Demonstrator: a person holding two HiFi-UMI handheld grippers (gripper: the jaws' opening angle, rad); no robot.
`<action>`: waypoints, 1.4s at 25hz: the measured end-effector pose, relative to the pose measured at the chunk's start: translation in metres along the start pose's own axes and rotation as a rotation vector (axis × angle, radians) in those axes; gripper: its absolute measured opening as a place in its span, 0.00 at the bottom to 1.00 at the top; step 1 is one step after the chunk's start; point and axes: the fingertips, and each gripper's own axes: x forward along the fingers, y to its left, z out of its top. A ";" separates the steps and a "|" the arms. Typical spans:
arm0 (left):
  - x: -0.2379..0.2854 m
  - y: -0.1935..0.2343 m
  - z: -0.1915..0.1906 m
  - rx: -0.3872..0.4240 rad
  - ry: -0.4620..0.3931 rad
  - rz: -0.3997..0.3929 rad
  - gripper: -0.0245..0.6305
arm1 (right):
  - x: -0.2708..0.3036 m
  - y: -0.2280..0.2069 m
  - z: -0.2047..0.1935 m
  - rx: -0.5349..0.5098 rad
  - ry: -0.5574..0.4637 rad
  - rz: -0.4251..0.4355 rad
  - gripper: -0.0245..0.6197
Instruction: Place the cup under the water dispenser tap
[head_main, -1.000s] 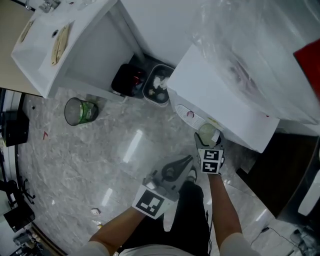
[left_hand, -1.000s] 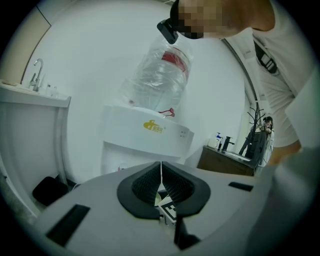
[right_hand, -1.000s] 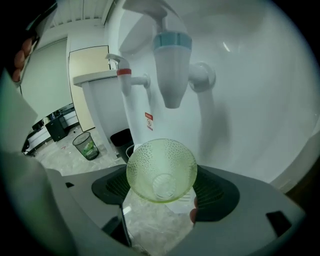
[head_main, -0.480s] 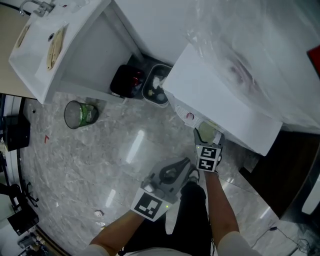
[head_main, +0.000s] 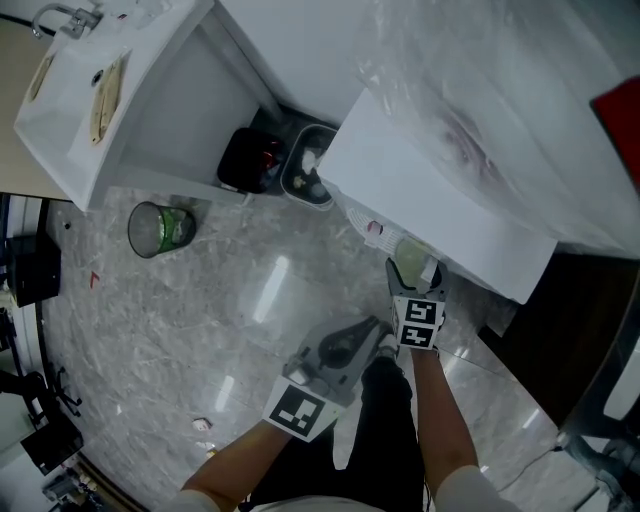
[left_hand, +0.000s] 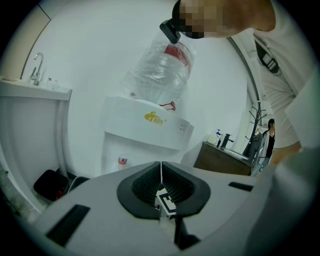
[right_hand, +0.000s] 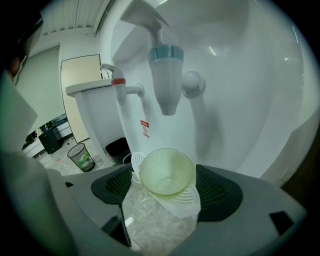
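In the head view, a translucent pale-green plastic cup (head_main: 412, 262) is seen at the centre right of the frame. It is grasped between the jaws of the right gripper (head_main: 415, 282) and tucked under the front overhang of the white box-shaped water dispenser (head_main: 440, 190). A clear plastic water bottle (head_main: 520, 70) is mounted on the dispenser at the upper right. The left gripper (head_main: 370, 332) is held just left of the right one, lower in the frame, above the grey marbled floor (head_main: 200, 320). A dark mesh wastebasket (head_main: 160, 228) is seen at the left, well apart from the dispenser. A black bin (head_main: 250, 160) and a grey bin (head_main: 305, 175) are placed side by side between the dispenser and a white sink cabinet (head_main: 110, 80) at the upper left.

In the left gripper view, the left gripper's (left_hand: 161, 167) jaws are pressed together with nothing between them. The dispenser (left_hand: 145, 132) and its bottle (left_hand: 162, 70) are framed above them at centre.

In the right gripper view, the cup (right_hand: 166, 170) is clasped by the right gripper's (right_hand: 165, 176) jaws at the lower centre. It is held directly beneath the blue-collared white tap (right_hand: 166, 75), with clear space between them. A red-collared white tap (right_hand: 122, 87) is seen to the left of it. A white slotted drip tray (right_hand: 177, 200) shows below the cup; whether the cup touches it cannot be told.
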 end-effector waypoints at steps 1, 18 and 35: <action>0.000 -0.001 0.001 0.000 0.004 -0.001 0.06 | -0.005 0.001 0.002 0.001 -0.002 0.002 0.61; -0.037 -0.073 0.110 0.040 0.071 0.027 0.06 | -0.229 0.042 0.162 -0.001 -0.117 0.257 0.60; -0.093 -0.156 0.254 0.071 -0.006 0.111 0.06 | -0.418 0.035 0.317 -0.126 -0.335 0.303 0.06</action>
